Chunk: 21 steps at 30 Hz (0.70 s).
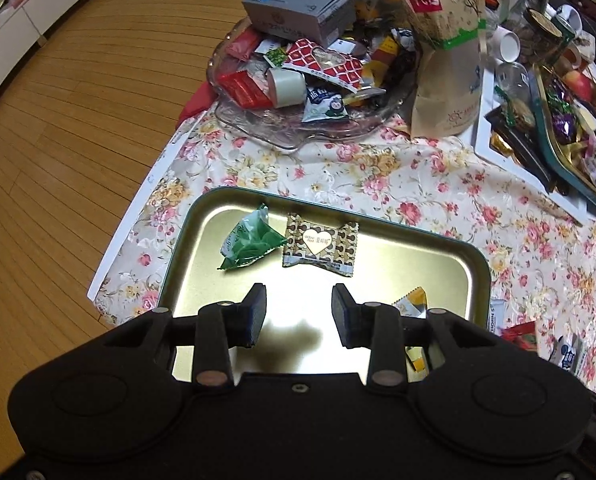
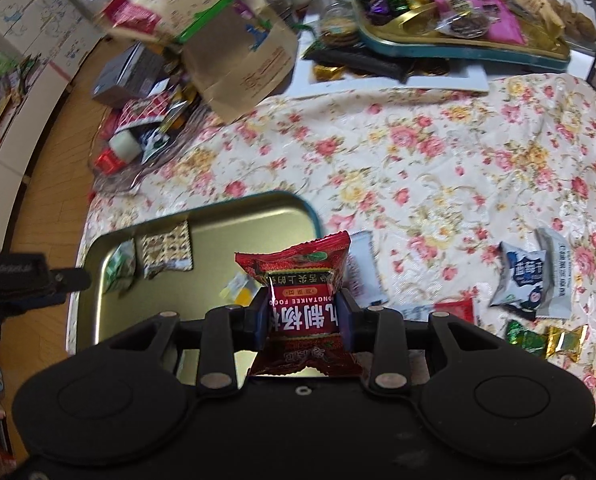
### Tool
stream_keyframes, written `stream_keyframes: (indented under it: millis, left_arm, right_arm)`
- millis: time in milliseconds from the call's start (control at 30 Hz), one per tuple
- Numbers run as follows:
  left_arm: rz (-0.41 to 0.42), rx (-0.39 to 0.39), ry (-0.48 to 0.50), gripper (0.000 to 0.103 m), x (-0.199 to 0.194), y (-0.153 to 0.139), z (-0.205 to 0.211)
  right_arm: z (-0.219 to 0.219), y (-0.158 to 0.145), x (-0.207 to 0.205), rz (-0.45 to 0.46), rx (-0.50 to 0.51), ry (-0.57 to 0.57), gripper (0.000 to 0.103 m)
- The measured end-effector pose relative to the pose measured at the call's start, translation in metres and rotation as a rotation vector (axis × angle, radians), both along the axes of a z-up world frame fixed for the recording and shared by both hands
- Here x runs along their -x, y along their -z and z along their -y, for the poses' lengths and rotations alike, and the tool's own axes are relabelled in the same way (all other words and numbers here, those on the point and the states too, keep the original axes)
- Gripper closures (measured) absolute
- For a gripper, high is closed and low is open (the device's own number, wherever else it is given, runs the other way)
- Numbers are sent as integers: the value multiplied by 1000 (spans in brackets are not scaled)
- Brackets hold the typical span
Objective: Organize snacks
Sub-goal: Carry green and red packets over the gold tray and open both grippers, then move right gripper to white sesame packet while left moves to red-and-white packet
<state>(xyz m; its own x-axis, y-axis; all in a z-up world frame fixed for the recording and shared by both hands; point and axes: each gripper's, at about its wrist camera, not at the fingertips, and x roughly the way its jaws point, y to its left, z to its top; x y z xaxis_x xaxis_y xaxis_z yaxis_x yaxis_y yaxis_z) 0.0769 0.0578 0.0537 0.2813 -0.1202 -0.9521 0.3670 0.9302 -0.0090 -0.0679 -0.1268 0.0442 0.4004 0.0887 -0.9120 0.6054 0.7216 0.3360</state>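
1. Underneath everything, a floral tablecloth (image 2: 438,152) covers the table, with a heaped glass dish (image 1: 258,128) of snacks at the far left and a kraft-paper bag (image 1: 446,68) standing beside it.
2. Nearer, a gold metal tray (image 1: 378,252) with a teal rim lies flat on the cloth, its long axis running left to right in the left wrist view.
3. On the tray's far side sit a green candy packet (image 1: 250,242) and a brown patterned candy (image 1: 320,245), side by side and just touching; a yellow-and-white candy (image 1: 412,304) lies near the tray's right edge, partly hidden by a finger.
4. Above the tray, the left gripper (image 1: 298,314) hovers with its jaws spread and nothing between them.
5. Over the tray's right part, the right gripper (image 2: 304,314) is clenched on a red snack packet (image 2: 298,268), held by its sides; the packet's long axis runs along the fingers, its crimped end pointing away from the camera.
6. Off to the right, loose wrapped snacks lie on the cloth, among them a blue-and-white packet (image 2: 520,276).
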Motion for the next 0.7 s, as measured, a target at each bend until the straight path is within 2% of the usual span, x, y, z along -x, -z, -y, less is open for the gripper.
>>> stream_keyframes:
  millis: [233,267,300,367,433,533,700]
  left_arm:
    - [-33,4,-3,59,-1,5,0]
    - [-36,4,-4,59,-1,6,-1]
    - [-38,4,-4,59,-1,6,-1]
    - [-40,0,-5,59,-1,7,-1]
    - [-44,-1,-7,59,-2,8,-1]
    - [-54,7,-7,59,-2,8,0]
    - [-59,7,9,59,1,8,5]
  right_arm:
    - [-29,-5,-6,17,-41,-110,64]
    - [-33,-7,-6,27,-46,-123,63]
    - [-35,-9,-7,38,-50,-133,55]
    - [-40,-14,-9,54,-52,-150,48]
    - [-42,-16,-11,56,-44,-158,48]
    - [-38,-15,-12,38,-34,-144,47]
    - [-18,-5,-6,-42,11,-74,47]
